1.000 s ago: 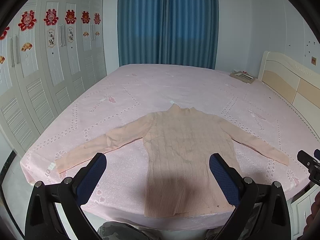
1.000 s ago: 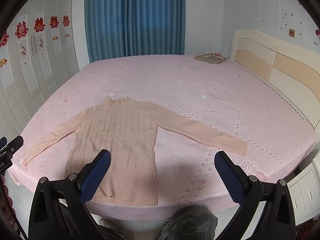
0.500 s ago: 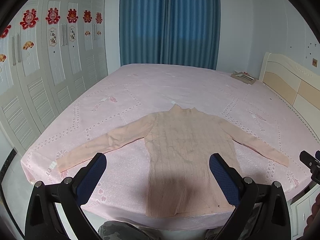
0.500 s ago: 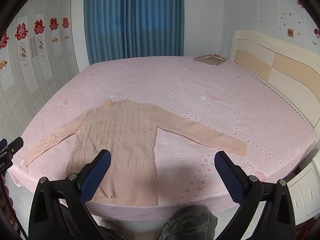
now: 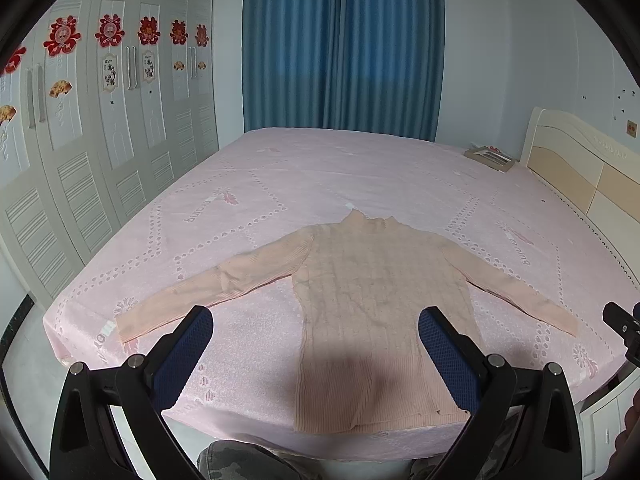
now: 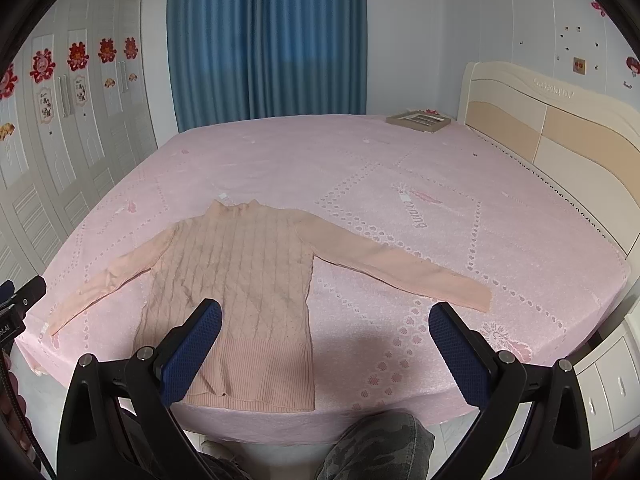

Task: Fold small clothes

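Jaws of the left gripper point(image 5: 316, 344) stand wide, holding nothing, above the sweater point(image 5: 372, 320) spread flat on the bed point(image 5: 360, 168); the right gripper point(image 6: 325, 340) gapes equally, empty, sweater point(image 6: 240, 280) under its left finger

Pink sweater point(image 6: 240, 280) flat on bed point(image 6: 400, 184), R tool point(image 6: 325, 334) wide apart, probably above.
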Tool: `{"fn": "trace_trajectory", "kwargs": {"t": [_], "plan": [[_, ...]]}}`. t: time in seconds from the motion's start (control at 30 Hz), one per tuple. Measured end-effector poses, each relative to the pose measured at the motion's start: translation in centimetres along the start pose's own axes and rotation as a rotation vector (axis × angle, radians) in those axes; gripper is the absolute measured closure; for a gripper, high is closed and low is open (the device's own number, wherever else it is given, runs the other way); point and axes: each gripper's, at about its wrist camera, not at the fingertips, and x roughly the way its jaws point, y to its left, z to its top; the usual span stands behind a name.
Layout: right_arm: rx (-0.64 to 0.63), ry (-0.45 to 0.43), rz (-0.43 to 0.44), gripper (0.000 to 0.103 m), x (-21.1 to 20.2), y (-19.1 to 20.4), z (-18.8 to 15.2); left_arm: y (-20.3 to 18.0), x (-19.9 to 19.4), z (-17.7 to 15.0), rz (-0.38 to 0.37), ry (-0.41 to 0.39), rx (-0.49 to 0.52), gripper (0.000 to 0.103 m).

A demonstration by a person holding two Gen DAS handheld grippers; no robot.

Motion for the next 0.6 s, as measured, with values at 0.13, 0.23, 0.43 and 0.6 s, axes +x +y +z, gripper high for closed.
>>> {"fn": "trace_trajectory", "kwargs": {"t": [0.13,0.23,0.43,0.6], "plan": [[0.003,-0.003,0.003,0.001,-0.13,-0.14,0.05,0.14,-0.08,-0.02,-0.002,0.001,-0.007,0.000],[0.004,-0.003,0.004,0.001,-0.15,-0.14,0.05,0.25,-0.15,-0.03,-0.003,0.000,-0.009,0.000],[0.004,0.000,0.007,0.001,-0.20,-0.24,0.08,0.60,-0.17,-0.09,0.004,0.000,-0.015,0.000],[-0.001,0.000,0.014,0.001,-0.31,-0.05,0.07,0.92,-0.16,-0.14,0.002,0.003,-0.035,0.000]]}}
